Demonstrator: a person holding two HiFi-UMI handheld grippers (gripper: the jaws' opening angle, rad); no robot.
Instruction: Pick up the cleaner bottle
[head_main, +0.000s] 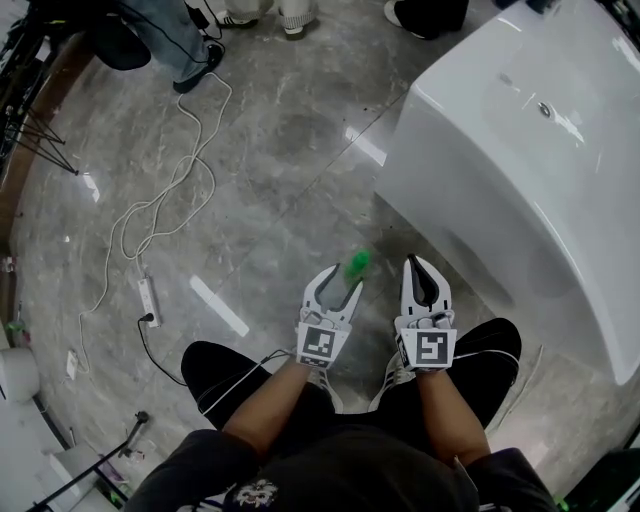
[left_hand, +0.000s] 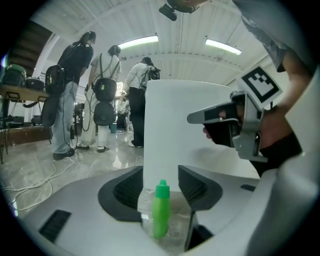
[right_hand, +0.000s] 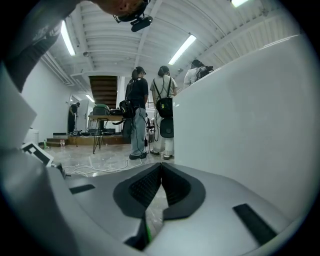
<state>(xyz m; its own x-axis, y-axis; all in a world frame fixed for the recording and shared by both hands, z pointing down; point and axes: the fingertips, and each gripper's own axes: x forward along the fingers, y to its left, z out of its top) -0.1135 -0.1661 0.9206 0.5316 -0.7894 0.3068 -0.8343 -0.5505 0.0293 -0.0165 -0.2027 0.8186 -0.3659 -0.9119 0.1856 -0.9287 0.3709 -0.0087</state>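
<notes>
A small green cleaner bottle (head_main: 357, 265) with a pointed cap stands upright on the grey marble floor beside the white bathtub (head_main: 520, 150). My left gripper (head_main: 343, 280) is low over the floor, and the bottle sits just at its tips. In the left gripper view the bottle (left_hand: 161, 207) stands between the jaws of the left gripper (left_hand: 161, 172), which are apart with a gap on each side of it. My right gripper (head_main: 416, 263) hovers to the right of the bottle, jaws together and empty. In the right gripper view the right gripper (right_hand: 161, 166) shows its pads meeting.
The bathtub (left_hand: 180, 120) rises right behind the bottle and fills the right side. A white cable (head_main: 170, 190) runs to a power strip (head_main: 148, 300) on the floor at left. Several people (left_hand: 75, 100) stand farther back. A tripod (head_main: 40, 130) stands at far left.
</notes>
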